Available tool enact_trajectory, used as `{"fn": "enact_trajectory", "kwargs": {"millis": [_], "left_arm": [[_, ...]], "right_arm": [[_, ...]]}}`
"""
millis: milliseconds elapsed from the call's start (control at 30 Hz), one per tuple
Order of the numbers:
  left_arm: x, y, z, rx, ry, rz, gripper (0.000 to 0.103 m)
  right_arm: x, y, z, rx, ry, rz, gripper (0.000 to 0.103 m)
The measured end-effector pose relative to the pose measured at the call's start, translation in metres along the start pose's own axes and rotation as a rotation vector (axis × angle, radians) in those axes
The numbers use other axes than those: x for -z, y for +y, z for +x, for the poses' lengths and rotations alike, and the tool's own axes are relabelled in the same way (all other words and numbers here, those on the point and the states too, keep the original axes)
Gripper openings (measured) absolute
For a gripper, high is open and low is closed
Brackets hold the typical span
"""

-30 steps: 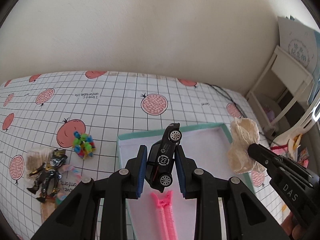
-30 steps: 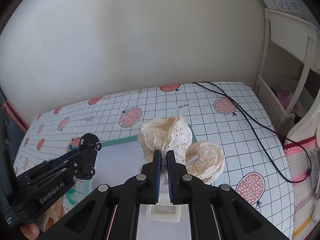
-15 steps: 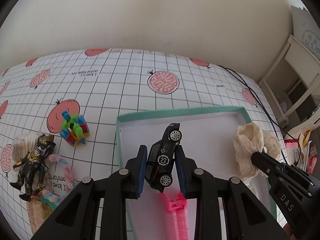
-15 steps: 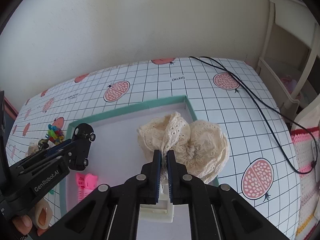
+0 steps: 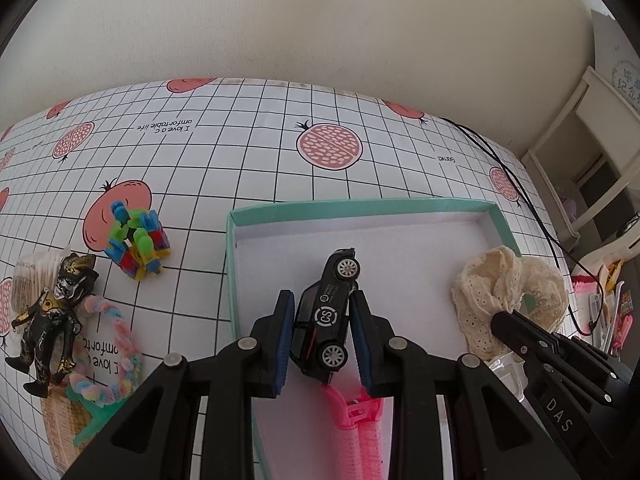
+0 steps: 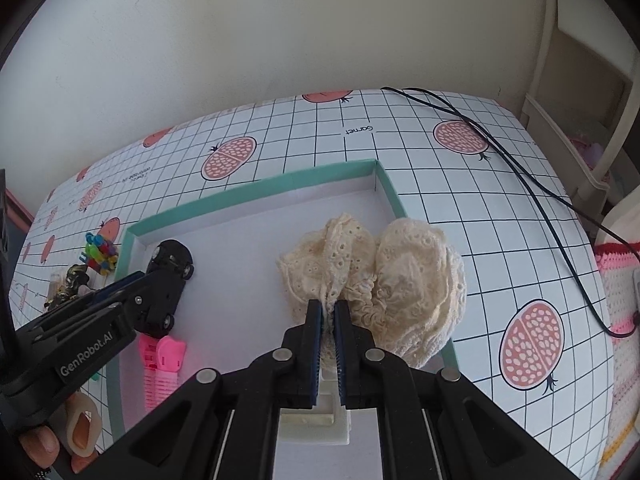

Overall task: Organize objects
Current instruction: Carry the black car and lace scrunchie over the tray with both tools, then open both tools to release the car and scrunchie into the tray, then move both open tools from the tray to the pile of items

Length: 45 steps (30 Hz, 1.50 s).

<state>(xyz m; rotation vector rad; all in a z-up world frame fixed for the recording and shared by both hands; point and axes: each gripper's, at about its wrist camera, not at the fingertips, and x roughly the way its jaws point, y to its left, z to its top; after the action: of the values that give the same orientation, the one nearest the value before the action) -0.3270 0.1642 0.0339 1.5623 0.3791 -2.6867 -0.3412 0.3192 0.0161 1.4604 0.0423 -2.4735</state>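
Note:
My left gripper (image 5: 322, 334) is shut on a black toy car (image 5: 326, 316), held tilted over the teal-rimmed white box (image 5: 360, 206). The car also shows in the right wrist view (image 6: 166, 280). My right gripper (image 6: 328, 320) is shut on a cream lace cloth (image 6: 380, 276), which rests low over the box's right rim (image 6: 388, 188). The cloth shows in the left wrist view (image 5: 508, 296) too. A pink comb-like clip (image 5: 356, 428) lies inside the box below the car.
Left of the box lie a colourful block toy (image 5: 138, 244), a black and gold figurine (image 5: 52, 316), a pastel fuzzy ring (image 5: 112, 356) and a cotton-swab packet (image 5: 34, 276). A black cable (image 6: 520, 168) crosses the cloth-covered table at right. A white shelf (image 5: 592, 152) stands beyond.
Both grippers have moved lower and nearer over the box. The lace cloth has come down onto the box's right side. The car stays clamped.

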Motion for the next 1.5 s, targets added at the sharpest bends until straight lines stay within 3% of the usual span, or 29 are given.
{"fn": "enact_trajectory", "kwargs": {"millis": [333,433,600,867,933,1000,1133,1200,1233,1400,1500], "left_arm": [[-0.006,-0.002,-0.012,0.002,-0.002,0.004,0.029],[-0.009,-0.003,-0.019,-0.001,-0.008,0.007,0.029],[-0.019,-0.005,-0.040,-0.010,-0.031,0.012,0.031],[-0.031,-0.003,-0.072,-0.047,-0.073,0.020,0.056],[-0.032,-0.001,-0.076,-0.055,-0.077,0.017,0.059],[-0.033,0.002,-0.077,-0.071,-0.074,0.015,0.062],[-0.033,0.009,-0.075,-0.101,-0.060,0.011,0.067],[-0.033,0.011,-0.073,-0.121,-0.055,0.013,0.073],[-0.033,0.012,-0.072,-0.129,-0.053,0.013,0.078],[-0.030,0.021,-0.064,-0.160,-0.031,0.004,0.081],[-0.028,0.027,-0.060,-0.176,-0.026,-0.003,0.090]], "right_arm": [[-0.002,-0.001,-0.002,0.000,0.024,0.012,0.011],[-0.004,-0.002,-0.005,-0.011,0.024,0.024,0.026],[-0.009,-0.005,-0.015,-0.014,0.021,0.045,0.028],[-0.020,-0.003,-0.042,-0.041,0.009,0.047,0.028],[-0.021,0.002,-0.047,-0.033,0.006,0.027,0.029],[-0.022,0.005,-0.049,-0.031,0.003,0.015,0.040],[-0.022,0.013,-0.049,-0.038,0.007,-0.015,0.048],[-0.022,0.015,-0.048,-0.030,0.008,-0.028,0.059],[-0.021,0.016,-0.047,-0.030,0.007,-0.033,0.061],[-0.020,0.018,-0.045,-0.037,0.008,-0.038,0.073],[-0.019,0.019,-0.043,-0.033,0.012,-0.045,0.078]]}}
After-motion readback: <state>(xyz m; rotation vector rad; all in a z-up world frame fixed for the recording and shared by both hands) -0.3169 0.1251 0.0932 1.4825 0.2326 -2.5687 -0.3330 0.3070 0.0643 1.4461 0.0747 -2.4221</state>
